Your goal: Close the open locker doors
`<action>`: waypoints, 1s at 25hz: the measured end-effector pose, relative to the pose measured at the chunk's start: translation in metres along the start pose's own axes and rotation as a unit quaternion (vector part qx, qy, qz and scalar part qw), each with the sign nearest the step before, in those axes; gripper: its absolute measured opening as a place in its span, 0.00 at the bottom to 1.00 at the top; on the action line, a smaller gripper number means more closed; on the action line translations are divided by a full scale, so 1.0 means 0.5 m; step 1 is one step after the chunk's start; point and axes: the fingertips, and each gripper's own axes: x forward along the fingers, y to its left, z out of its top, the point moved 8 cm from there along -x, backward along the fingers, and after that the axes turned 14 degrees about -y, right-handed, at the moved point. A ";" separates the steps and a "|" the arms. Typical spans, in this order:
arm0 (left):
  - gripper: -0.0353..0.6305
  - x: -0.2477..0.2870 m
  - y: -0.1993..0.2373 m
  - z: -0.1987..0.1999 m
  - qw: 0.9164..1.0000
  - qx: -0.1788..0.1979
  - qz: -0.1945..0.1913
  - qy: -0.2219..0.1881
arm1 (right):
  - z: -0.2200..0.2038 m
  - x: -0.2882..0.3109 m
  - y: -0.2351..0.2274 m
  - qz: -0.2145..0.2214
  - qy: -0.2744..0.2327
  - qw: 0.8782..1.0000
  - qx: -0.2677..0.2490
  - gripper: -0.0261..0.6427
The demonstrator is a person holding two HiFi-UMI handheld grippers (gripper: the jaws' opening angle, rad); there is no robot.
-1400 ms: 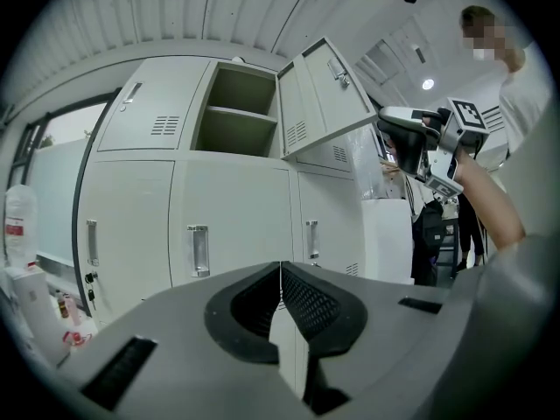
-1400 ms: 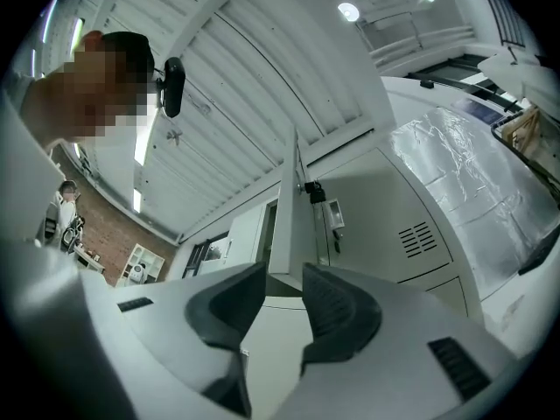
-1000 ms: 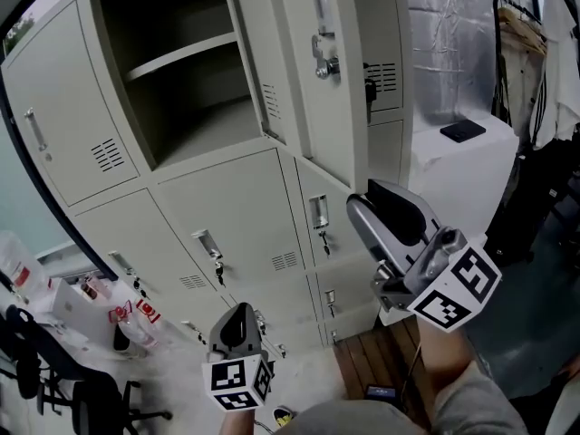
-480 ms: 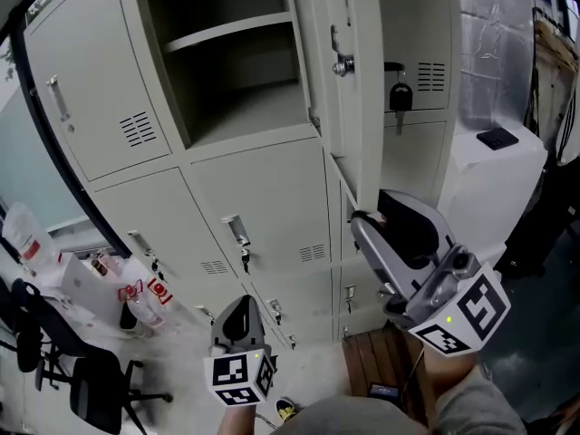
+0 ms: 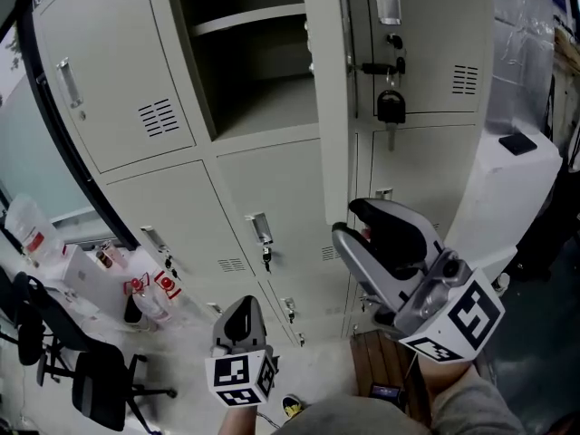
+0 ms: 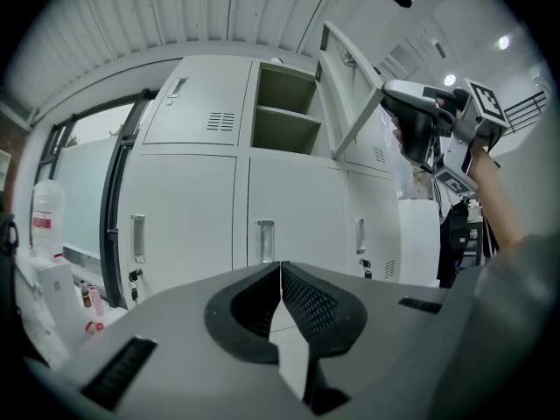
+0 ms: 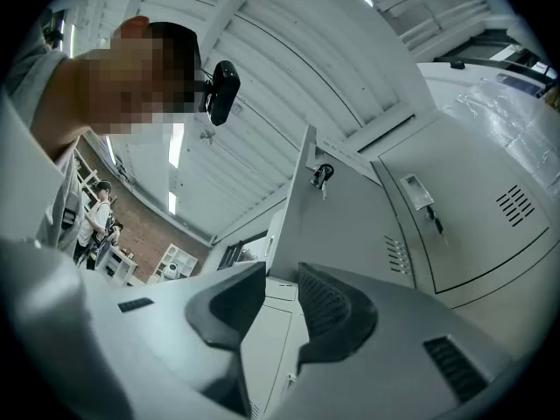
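The open locker door (image 5: 326, 98) shows edge-on in the head view, swung out from a compartment with a shelf (image 5: 254, 21). My right gripper (image 5: 346, 220) is open, and its tips are right at the door's lower edge. In the right gripper view the door (image 7: 350, 226) rises just beyond the right gripper (image 7: 282, 274), with nothing between the fingers. My left gripper (image 5: 240, 320) hangs low in front of the lower lockers, shut and empty. The left gripper view has the left gripper (image 6: 280, 271), the open door (image 6: 350, 103) and the right gripper (image 6: 420, 129) beside it.
A padlock (image 5: 391, 107) hangs on the shut locker to the right. A white cabinet (image 5: 507, 198) stands at the right. Bags and bottles (image 5: 145, 293) and a black chair (image 5: 95, 388) are on the floor at left. A wooden pallet (image 5: 376, 361) lies below.
My right gripper has moved left to the open door's lower edge. The door, whose face showed before, now appears edge-on. The left gripper has hardly moved.
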 end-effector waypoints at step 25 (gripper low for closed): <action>0.07 0.045 0.255 -0.041 1.000 -0.011 0.005 0.012 | -0.215 0.225 -0.005 -0.064 0.019 0.998 -0.018 0.22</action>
